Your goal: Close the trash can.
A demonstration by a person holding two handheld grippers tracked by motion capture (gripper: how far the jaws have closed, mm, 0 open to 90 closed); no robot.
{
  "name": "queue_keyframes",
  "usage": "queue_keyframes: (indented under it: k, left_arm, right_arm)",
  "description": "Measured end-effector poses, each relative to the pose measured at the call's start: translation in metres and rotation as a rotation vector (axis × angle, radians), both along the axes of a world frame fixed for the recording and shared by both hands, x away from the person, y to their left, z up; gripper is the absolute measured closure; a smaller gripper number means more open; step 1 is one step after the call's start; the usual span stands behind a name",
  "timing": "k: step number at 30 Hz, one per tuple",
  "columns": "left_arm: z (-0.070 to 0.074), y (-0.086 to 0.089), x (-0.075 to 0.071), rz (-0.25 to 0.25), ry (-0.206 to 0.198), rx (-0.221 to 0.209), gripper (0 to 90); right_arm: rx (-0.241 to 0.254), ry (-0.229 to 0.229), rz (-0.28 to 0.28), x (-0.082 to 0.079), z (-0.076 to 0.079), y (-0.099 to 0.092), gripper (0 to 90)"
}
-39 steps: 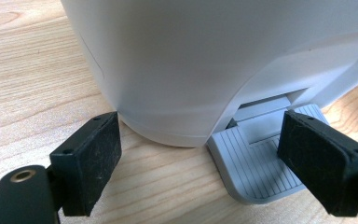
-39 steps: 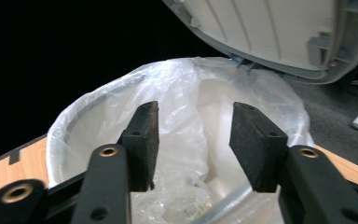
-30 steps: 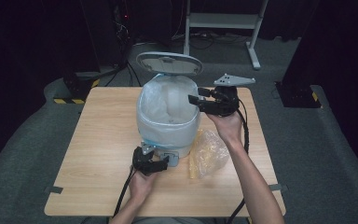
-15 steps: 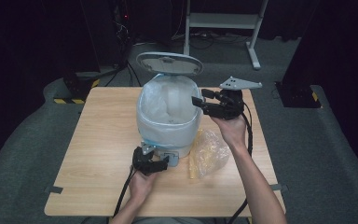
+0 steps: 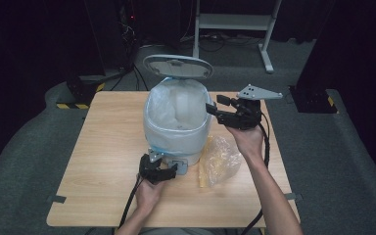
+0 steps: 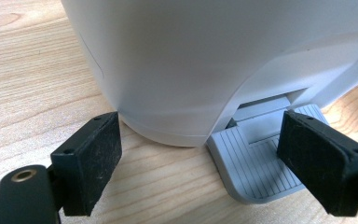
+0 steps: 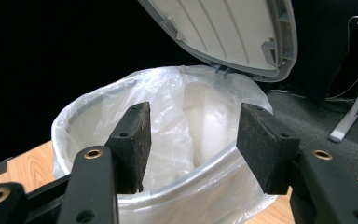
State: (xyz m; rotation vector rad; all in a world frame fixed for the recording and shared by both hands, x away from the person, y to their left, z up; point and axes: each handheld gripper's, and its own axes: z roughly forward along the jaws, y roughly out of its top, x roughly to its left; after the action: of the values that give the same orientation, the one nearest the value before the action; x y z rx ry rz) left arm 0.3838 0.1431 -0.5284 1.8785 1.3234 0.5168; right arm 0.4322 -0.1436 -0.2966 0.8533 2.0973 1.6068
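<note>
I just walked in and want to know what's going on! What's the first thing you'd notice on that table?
A pale grey bin in the middle of the wooden table, its lid up and a clear bag lining it. The left gripper sits low at the bin's pedal, jaws apart. The right gripper is at the rim, open with nothing between its jaws, which have just widened; a crumpled bag lies beside the bin.

high: above, forward-down | tongs views: close | shared: bin (image 5: 176,122)
</note>
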Motion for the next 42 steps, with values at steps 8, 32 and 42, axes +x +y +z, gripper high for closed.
queue_keyframes:
  k: [8, 32, 42]
  left_arm:
    - [0.000, 0.000, 0.000, 0.002, 0.003, -0.004, 14.0]
    - [0.000, 0.001, 0.000, -0.004, 0.010, -0.010, 14.3]
    - [0.000, 0.001, 0.001, -0.004, 0.010, -0.011, 14.3]
  right_arm:
    - [0.015, -0.017, 0.001, -0.007, 0.000, -0.003, 44.4]
    - [-0.006, 0.004, -0.042, -0.025, -0.021, -0.023, 39.2]
    - [-0.017, 0.038, -0.089, -0.033, -0.037, -0.029, 35.2]
